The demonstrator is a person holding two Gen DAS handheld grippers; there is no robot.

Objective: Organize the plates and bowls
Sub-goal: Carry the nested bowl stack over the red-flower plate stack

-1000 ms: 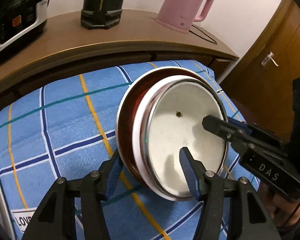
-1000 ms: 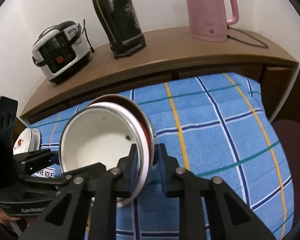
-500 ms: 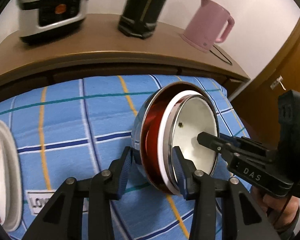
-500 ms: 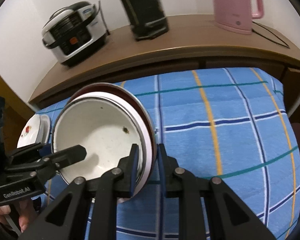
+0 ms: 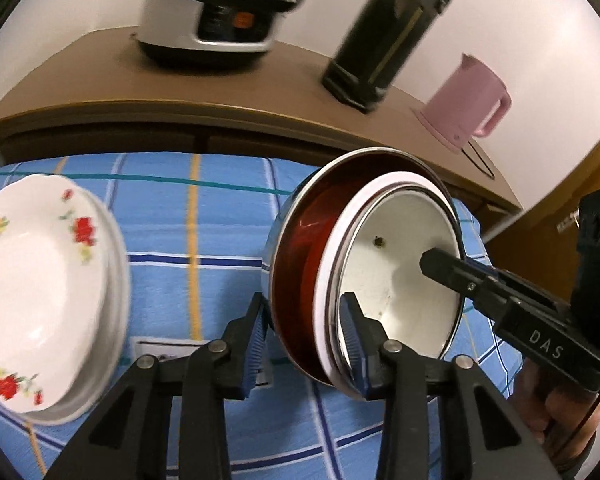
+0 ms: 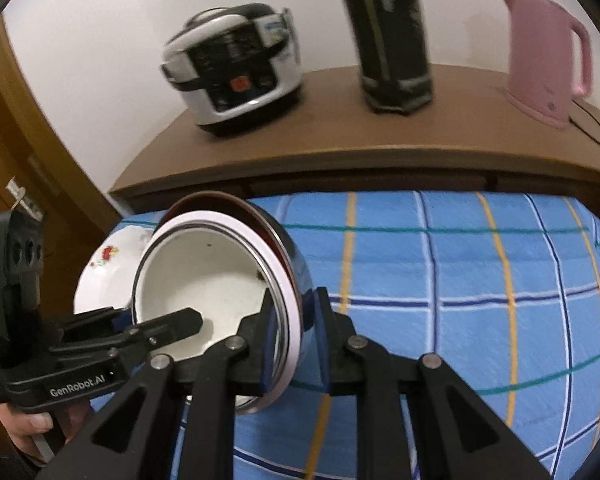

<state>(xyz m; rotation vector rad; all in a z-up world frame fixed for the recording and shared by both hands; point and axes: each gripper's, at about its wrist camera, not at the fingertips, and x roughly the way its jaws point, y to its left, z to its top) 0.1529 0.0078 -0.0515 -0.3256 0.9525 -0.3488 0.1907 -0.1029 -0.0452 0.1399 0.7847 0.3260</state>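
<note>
Here, a blue checked cloth (image 5: 204, 240) covers the table. The stack of bowls (image 5: 396, 264) hangs tilted above it, beside the flowered plates (image 5: 40, 292). The left gripper (image 5: 306, 336) has just been closing and pinches the stack's rim. The right gripper (image 6: 294, 340), marked "DAS", squeezes the other rim. The left one reads "GenRobot.AI".

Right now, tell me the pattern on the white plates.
Red flowers with small green leaves on the plates, clearest in the left wrist view.

Both hand-held grippers (image 5: 306, 344) (image 5: 440, 260) grip tilted nested bowls (image 5: 396, 276); plates (image 5: 48, 288) left, blurred.
</note>
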